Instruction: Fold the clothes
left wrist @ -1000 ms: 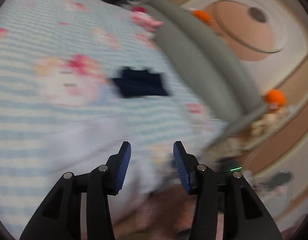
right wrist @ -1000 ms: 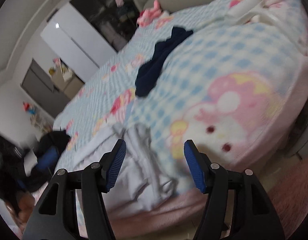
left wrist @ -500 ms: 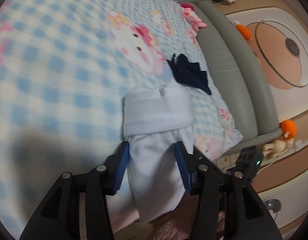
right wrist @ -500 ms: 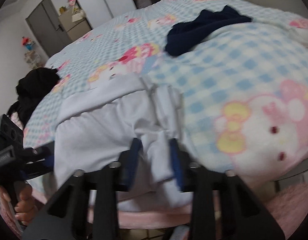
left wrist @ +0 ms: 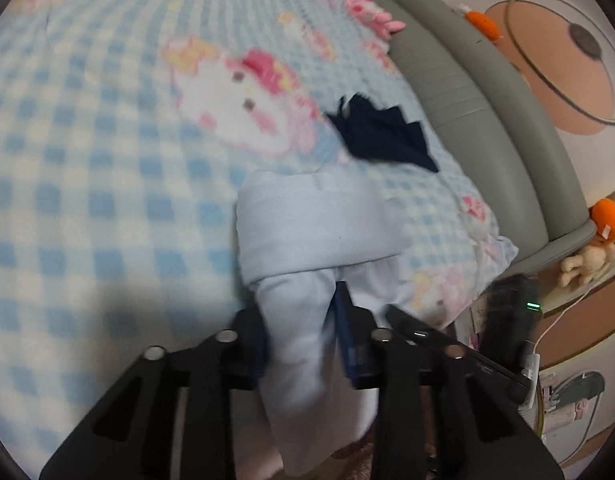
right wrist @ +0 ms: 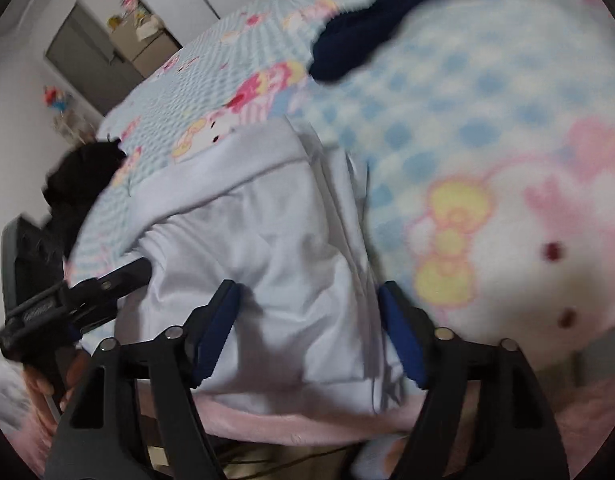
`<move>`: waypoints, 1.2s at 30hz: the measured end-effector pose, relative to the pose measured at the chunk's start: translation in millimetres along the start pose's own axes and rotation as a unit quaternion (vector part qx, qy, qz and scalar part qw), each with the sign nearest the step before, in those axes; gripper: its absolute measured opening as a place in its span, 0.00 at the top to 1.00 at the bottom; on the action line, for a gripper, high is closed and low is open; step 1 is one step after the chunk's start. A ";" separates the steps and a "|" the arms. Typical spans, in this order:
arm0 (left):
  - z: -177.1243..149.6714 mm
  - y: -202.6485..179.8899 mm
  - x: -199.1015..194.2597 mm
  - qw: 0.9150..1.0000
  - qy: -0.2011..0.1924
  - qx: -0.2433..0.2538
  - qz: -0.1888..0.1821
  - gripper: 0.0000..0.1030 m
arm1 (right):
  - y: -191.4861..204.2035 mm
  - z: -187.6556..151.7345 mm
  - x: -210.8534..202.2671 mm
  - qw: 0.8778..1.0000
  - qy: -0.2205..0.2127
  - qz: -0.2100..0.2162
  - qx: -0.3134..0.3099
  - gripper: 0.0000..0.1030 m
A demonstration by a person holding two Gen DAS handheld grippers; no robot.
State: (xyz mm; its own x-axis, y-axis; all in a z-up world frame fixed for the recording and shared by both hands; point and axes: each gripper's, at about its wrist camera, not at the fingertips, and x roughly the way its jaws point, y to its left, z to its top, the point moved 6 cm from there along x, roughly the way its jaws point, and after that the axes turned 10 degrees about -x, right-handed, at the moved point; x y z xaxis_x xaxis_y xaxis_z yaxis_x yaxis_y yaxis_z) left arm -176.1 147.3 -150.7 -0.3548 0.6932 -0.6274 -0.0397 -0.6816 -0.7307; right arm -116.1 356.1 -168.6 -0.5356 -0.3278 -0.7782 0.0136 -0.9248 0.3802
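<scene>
A white garment lies at the near edge of the bed, its lower part hanging over the side; it also shows in the right wrist view. My left gripper is shut on a bunched fold of the white garment. My right gripper is open, its fingers straddling the garment's lower right part. A folded dark navy garment lies further back on the bed, also in the right wrist view.
The bed has a blue checked blanket with pink cartoon prints. A grey padded headboard runs along the right. A black clothes pile sits at the bed's far left corner. Plush toys stand beside the headboard.
My left gripper has closed on the white garment. My right gripper, closed on the garment half a second ago, has opened wide. Both views shifted closer to the garment.
</scene>
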 end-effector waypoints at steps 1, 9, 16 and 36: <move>0.9 -5.2 -11.0 1.000 -0.012 0.018 0.018 0.75 | 0.8 0.4 1.8 1.000 0.000 0.019 0.011 0.51; 15.3 32.4 -87.3 0.988 -0.055 0.049 0.133 0.72 | 88.5 1.6 -0.3 0.992 -0.031 0.090 -0.078 0.69; -7.0 98.1 -96.3 0.988 -0.082 -0.003 0.133 0.58 | 96.2 -21.6 18.0 0.985 0.013 -0.054 -0.164 0.52; 31.0 36.2 -1.8 0.969 -0.019 0.160 0.190 0.58 | 80.1 -6.7 47.1 0.980 -0.006 -0.131 -0.150 0.59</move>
State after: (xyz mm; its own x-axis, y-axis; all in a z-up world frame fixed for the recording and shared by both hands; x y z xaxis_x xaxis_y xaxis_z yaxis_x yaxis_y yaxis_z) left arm -205.9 114.1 -167.7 -0.4337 0.3741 -0.8197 -0.1860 -0.9273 -0.3248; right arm -134.6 265.3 -178.2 -0.5631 -0.0705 -0.8234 0.1201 -0.9928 0.0028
